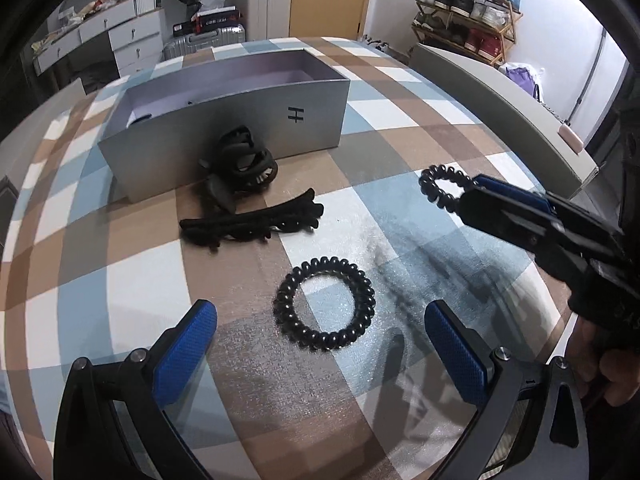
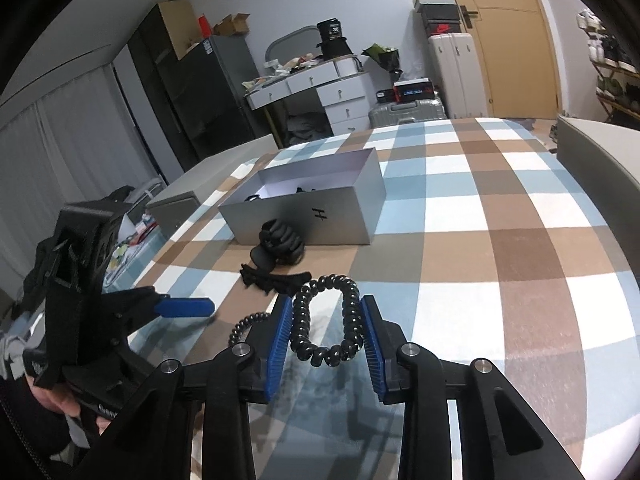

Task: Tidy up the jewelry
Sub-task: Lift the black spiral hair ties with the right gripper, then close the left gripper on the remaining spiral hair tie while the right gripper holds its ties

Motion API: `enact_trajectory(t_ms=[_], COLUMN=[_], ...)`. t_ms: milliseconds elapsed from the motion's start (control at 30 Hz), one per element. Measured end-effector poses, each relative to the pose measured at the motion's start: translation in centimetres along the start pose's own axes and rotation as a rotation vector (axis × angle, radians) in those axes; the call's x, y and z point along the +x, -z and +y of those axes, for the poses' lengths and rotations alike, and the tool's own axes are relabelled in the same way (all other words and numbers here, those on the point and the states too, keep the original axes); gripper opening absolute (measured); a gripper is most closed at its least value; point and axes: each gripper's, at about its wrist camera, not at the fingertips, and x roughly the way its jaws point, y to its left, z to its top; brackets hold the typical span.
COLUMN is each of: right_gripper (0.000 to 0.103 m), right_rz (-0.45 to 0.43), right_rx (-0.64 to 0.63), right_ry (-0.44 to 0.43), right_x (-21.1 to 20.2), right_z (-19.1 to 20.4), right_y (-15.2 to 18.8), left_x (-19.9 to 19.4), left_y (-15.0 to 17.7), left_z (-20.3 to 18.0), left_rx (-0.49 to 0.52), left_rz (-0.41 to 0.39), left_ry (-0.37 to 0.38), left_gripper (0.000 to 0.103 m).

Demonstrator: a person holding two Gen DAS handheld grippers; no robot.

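Note:
My right gripper (image 2: 326, 316) is shut on a black spiral hair tie (image 2: 326, 318) and holds it above the checked cloth; it shows in the left wrist view (image 1: 444, 186) too. My left gripper (image 1: 320, 322) is open, its blue pads on either side of a second black spiral hair tie (image 1: 325, 309) lying flat on the cloth. A black claw clip (image 1: 244, 162) and a long black hair clip (image 1: 252, 224) lie in front of an open grey box (image 1: 224, 140). Some dark items sit inside the box (image 2: 280, 192).
The checked cloth (image 1: 120, 280) covers the table. A grey padded edge (image 1: 500, 112) runs along the right. Drawers, suitcases and a shoe rack (image 1: 468, 12) stand beyond the table.

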Motion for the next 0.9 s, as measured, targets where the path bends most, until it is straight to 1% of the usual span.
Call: enact_trajectory(t_ms=[67,133,200,233,267,300,333,500,633,900], right_gripper=[0.033,0.033,0.033,0.033,0.033,0.033,0.033,0.033,0.033,0.033], right_rz=[-0.004,-0.007,-0.009,-0.010,-0.010,-0.011,-0.012,-0.013,-0.014,-0.008], right_rx=[0.006,0.017,0.025,0.026,0.026,0.028,0.029,0.023,0.023,0.019], right_ry=[0.002,-0.002,-0.002,-0.001,0.000,0.002,0.000,0.000,-0.001,-0.003], right_x=[-0.2,-0.4,-0.5,-0.6,-0.6,-0.7,-0.7,-0.7,-0.7,-0.7], right_z=[-0.2,-0.6,-0.8,-0.8,-0.9,-0.9,-0.9,-0.7,-0.6,-0.2], right_y=[0.2,0.4,0.4,0.5,0.5,0.5,0.4,0.3,0.3,-0.1], left_x=[0.0,0.1,0.2,0.3,0.2,0.2,0.2,0.2,0.2,-0.6], left_y=[0.0,0.1,0.2,0.1,0.1,0.1,0.1,0.1,0.2,0.1], left_z=[0.2,0.2,-0.1,-0.5,-0.6,-0.7,-0.8,-1.0,-1.1,-0.2], left_rx=[-0.007,0.005,0.027,0.042,0.055,0.064,0.067,0.073,0.076,0.043], left_rz=[0.007,0.021,0.033,0.037,0.040,0.040,0.041,0.039,0.037,0.008], left_ry=[0.010,0.011,-0.002,-0.008,-0.015,-0.022,-0.020,-0.007,-0.004,-0.007], left_gripper=[0.094,0.076,0.067,0.060,0.056,0.048,0.044,0.038,0.037,0.037])
